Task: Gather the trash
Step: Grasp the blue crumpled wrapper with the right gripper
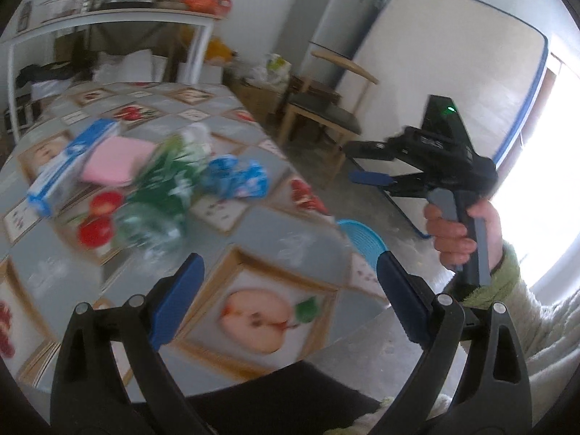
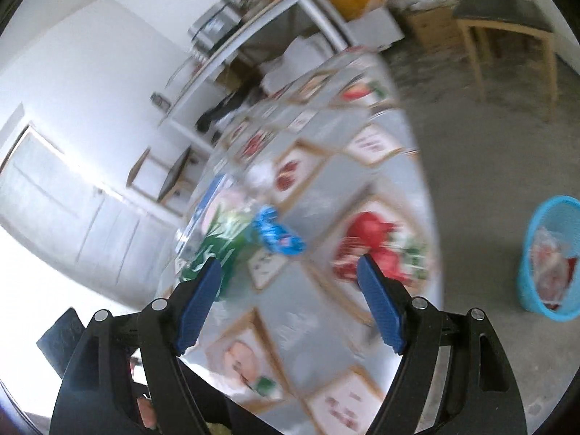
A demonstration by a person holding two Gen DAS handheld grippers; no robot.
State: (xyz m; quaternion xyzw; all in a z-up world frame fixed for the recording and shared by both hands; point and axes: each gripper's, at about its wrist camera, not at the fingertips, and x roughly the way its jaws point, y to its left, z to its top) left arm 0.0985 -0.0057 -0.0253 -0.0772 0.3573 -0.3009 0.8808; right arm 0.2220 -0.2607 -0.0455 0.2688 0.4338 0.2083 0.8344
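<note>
A crumpled blue wrapper (image 1: 235,179) (image 2: 277,233), a green-and-white plastic wrapper (image 1: 170,174) (image 2: 217,243) and a clear plastic bottle (image 1: 150,228) lie together on the table (image 1: 253,246) (image 2: 326,195). A blue trash basket (image 2: 551,257) stands on the floor right of the table, with trash inside; its rim shows in the left wrist view (image 1: 360,239). My left gripper (image 1: 286,297) is open and empty above the table's near part. My right gripper (image 2: 290,304) is open and empty above the table; it also shows in the left wrist view (image 1: 373,161).
A blue-and-white box (image 1: 72,161) and a pink pad (image 1: 116,161) lie on the table behind the trash. A wooden chair (image 1: 322,112) (image 2: 507,25), a fridge (image 1: 333,21) and a leaning mattress (image 1: 449,83) stand beyond. A white shelf (image 1: 108,25) holds appliances.
</note>
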